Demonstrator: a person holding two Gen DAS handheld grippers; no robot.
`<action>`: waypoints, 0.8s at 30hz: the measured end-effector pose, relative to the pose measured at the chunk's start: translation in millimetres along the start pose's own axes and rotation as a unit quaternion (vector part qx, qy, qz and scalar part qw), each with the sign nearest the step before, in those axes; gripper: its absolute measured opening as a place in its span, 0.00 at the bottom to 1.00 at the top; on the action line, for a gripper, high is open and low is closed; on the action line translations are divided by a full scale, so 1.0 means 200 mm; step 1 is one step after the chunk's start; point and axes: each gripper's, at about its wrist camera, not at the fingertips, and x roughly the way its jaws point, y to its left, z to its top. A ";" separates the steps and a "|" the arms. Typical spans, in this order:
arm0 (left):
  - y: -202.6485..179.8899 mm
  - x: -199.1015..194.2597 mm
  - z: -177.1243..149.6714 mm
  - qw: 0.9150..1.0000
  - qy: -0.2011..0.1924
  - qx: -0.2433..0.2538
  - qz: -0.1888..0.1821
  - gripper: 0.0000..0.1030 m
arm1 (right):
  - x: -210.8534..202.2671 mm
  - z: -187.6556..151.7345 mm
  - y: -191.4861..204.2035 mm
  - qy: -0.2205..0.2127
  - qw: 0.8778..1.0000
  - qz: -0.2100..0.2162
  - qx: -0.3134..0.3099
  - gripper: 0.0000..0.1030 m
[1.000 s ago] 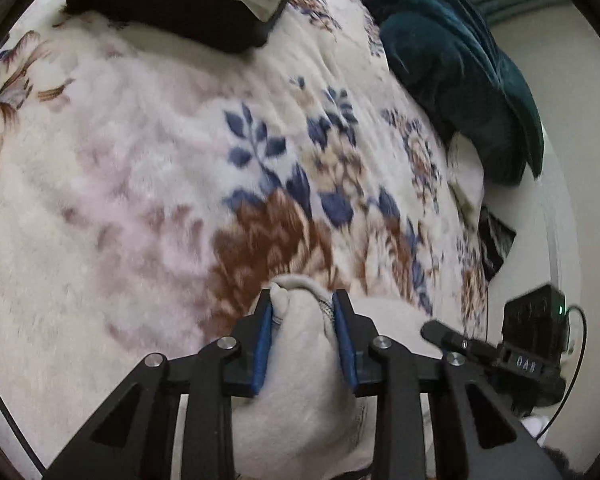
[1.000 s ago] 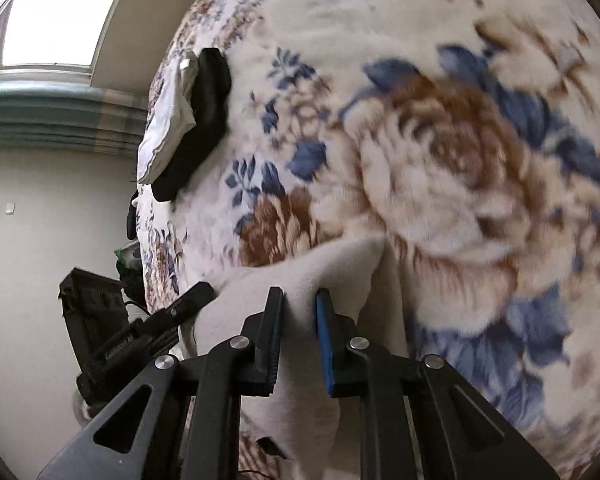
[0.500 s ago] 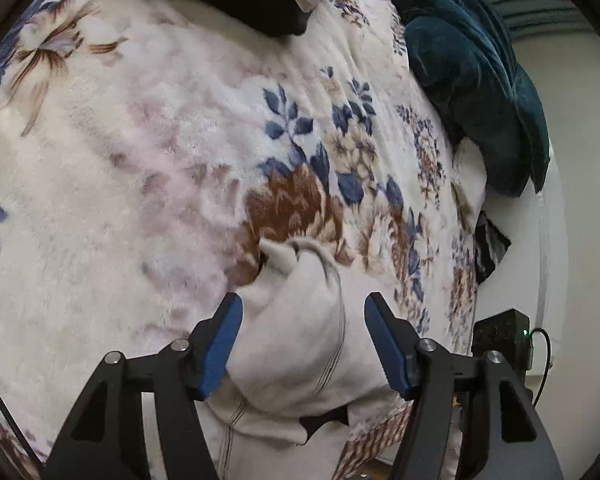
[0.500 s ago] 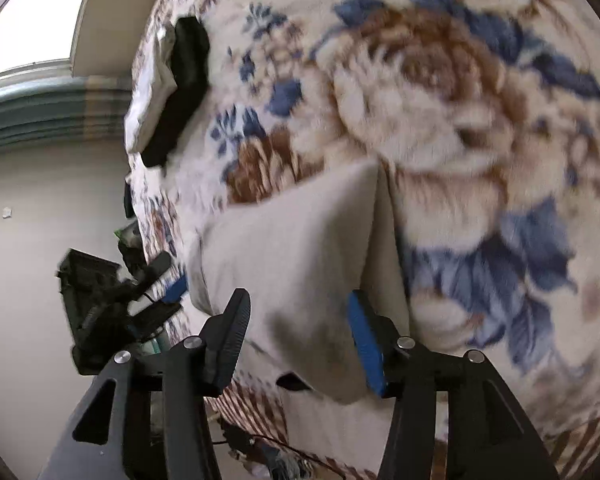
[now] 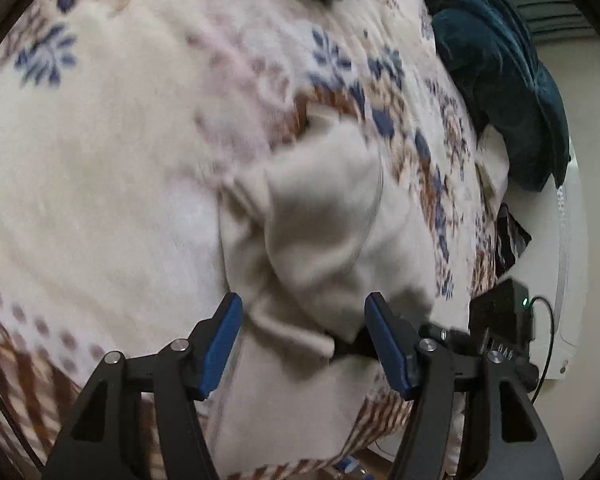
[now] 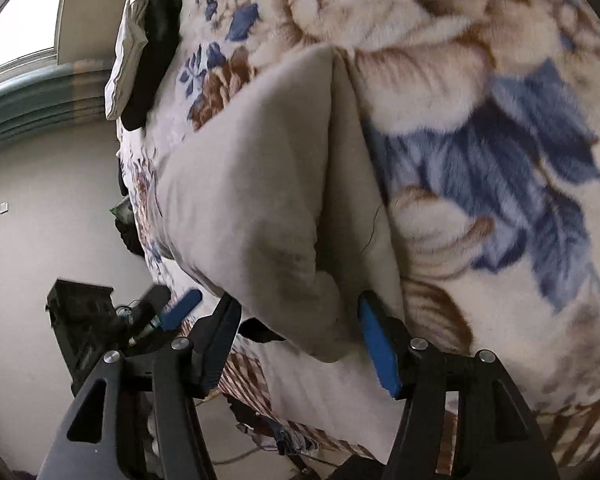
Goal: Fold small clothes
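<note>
both jaws wide, empty; beige garment [image 5: 320, 216] folded on bed [image 5: 100, 160]; next regrip edge squarely, flatten crease.

You are working over a bed covered by a cream fleece blanket [image 5: 120, 184] printed with blue and brown flowers. A dark teal throw [image 5: 500, 80] is bunched at its far right. A plain pale wall [image 6: 40, 220] stands left of the bed, carrying a small white switch plate [image 6: 5, 208]. Daylight enters through a window [image 6: 20, 20] at far left.
</note>
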 end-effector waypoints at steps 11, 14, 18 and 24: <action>-0.12 -0.03 -0.01 0.998 -0.011 0.037 0.046 0.59 | -0.11 -0.10 -0.05 -0.010 0.998 -0.065 -0.009 0.06; -0.21 -0.07 0.09 0.995 -0.032 0.074 0.066 0.59 | -0.20 -0.09 0.08 -0.048 0.994 -0.093 -0.045 0.08; -0.33 -0.02 0.25 0.990 -0.047 0.106 0.078 0.59 | -0.31 -0.08 0.29 -0.153 0.961 -0.216 -0.076 0.37; -0.22 0.20 0.32 0.986 -0.011 0.109 0.128 0.63 | -0.14 0.06 0.48 -0.160 0.957 -0.223 -0.098 0.38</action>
